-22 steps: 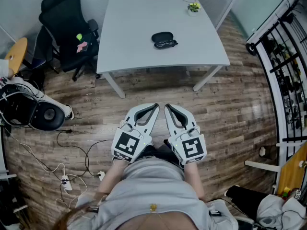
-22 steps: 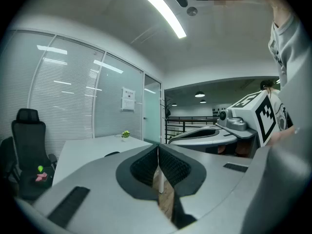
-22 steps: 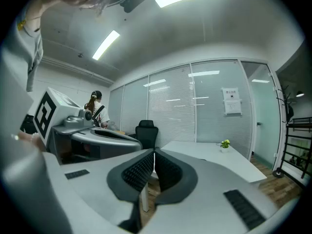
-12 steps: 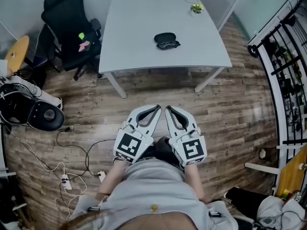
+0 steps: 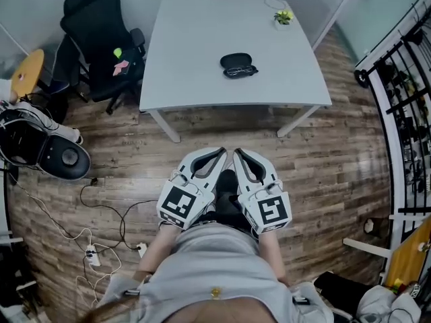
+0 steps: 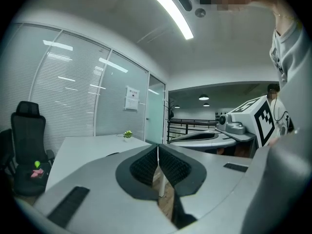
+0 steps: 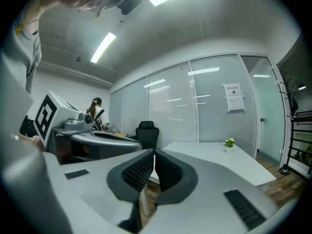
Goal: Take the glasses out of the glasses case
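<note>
Left claw (image 5: 217, 153) and right claw (image 5: 238, 155) are both closed and empty, side by side over the wood floor (image 5: 337, 153). Black glasses case (image 5: 236, 60) sits mid-counter (image 5: 188, 59), well apart from them, with the glasses (image 5: 242, 70) at its near edge.

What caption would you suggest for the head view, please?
Left gripper and right gripper, both shut, held before a white table bearing the glasses case.

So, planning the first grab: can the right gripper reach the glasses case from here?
Probably not yet. The right gripper is shut, held near the person's body above the floor; the glasses case lies on the table well ahead. Nothing blocks the way, so stepping forward should do.
</note>
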A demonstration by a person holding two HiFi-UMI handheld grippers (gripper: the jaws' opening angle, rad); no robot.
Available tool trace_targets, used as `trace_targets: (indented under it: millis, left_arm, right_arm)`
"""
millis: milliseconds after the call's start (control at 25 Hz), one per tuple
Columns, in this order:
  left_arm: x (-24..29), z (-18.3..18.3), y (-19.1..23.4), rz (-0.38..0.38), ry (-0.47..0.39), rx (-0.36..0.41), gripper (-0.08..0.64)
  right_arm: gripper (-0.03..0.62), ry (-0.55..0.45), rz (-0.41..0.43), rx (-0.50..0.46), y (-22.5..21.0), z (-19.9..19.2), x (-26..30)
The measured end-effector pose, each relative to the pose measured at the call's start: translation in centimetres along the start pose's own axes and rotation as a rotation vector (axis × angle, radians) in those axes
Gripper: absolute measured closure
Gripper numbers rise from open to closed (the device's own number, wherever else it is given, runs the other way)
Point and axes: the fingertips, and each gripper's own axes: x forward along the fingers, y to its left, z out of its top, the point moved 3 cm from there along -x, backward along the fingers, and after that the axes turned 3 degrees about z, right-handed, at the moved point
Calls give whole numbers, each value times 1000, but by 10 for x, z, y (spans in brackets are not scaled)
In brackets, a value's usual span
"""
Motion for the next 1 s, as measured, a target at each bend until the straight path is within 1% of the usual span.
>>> trace_targets:
  millis: [200, 520, 680, 1000]
  left_arm:
    - [41, 11, 27, 14, 2, 14, 531]
    - [112, 38, 68, 32, 9, 33, 529]
    - [142, 44, 84, 48, 12, 18, 531]
    - [197, 51, 109, 73, 10, -4, 529]
  right_arm:
    - [572, -20, 41, -3, -34, 5, 38]
    - [572, -26, 64, -25, -104, 22, 92]
    - [572, -14, 82, -12, -132, 28, 113]
    - [572, 13, 119, -40, -183, 29, 147]
